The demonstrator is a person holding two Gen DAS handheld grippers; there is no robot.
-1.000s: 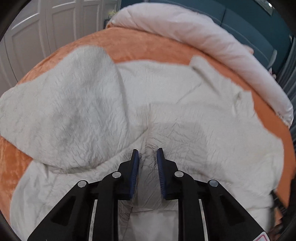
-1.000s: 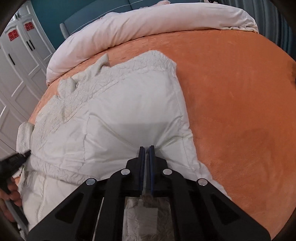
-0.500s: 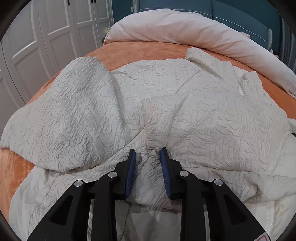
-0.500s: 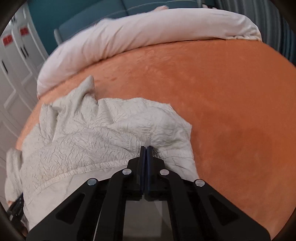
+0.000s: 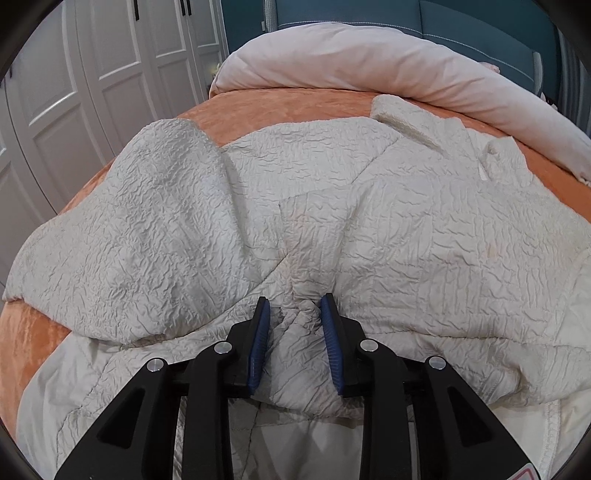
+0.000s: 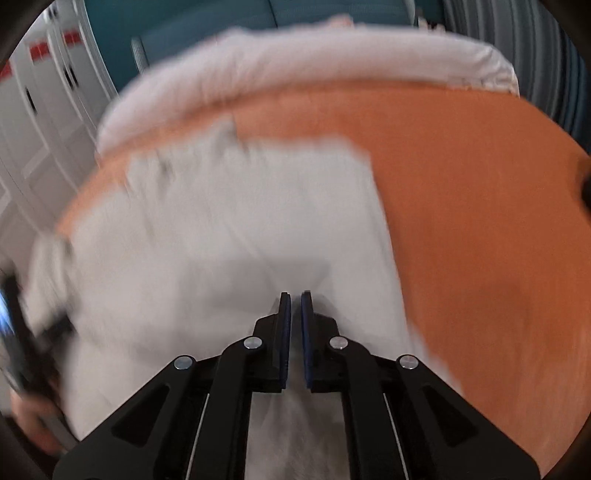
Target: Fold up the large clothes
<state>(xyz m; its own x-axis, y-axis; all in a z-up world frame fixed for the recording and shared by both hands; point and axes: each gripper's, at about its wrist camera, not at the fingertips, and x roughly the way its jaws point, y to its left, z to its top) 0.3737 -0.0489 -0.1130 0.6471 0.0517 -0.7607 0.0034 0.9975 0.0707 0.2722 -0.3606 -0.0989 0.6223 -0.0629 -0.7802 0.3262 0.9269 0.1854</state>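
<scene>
A large cream quilted coat [image 5: 369,221] lies folded over on the orange bedspread [image 5: 280,107]. One sleeve [image 5: 155,221] lies to the left. My left gripper [image 5: 294,306] has its jaws apart around a bunched fold of the coat; the fabric fills the gap. In the right wrist view the picture is blurred. The coat [image 6: 240,229] lies below and to the left. My right gripper [image 6: 295,301] has its pads a small way apart with pale fabric showing between them; I cannot tell whether it still grips. The other hand and gripper [image 6: 22,369] show at the left edge.
A rolled pale pink duvet [image 5: 388,66] lies along the far side of the bed, before a teal headboard [image 5: 461,18]. White wardrobe doors [image 5: 92,74] stand on the left. Bare orange bedspread [image 6: 480,240] stretches to the right of the coat.
The upper half of the coat has come down over its lower half. My left jaws have spread wider. My right pads, pressed tight before, have parted a little, and that view has turned blurred.
</scene>
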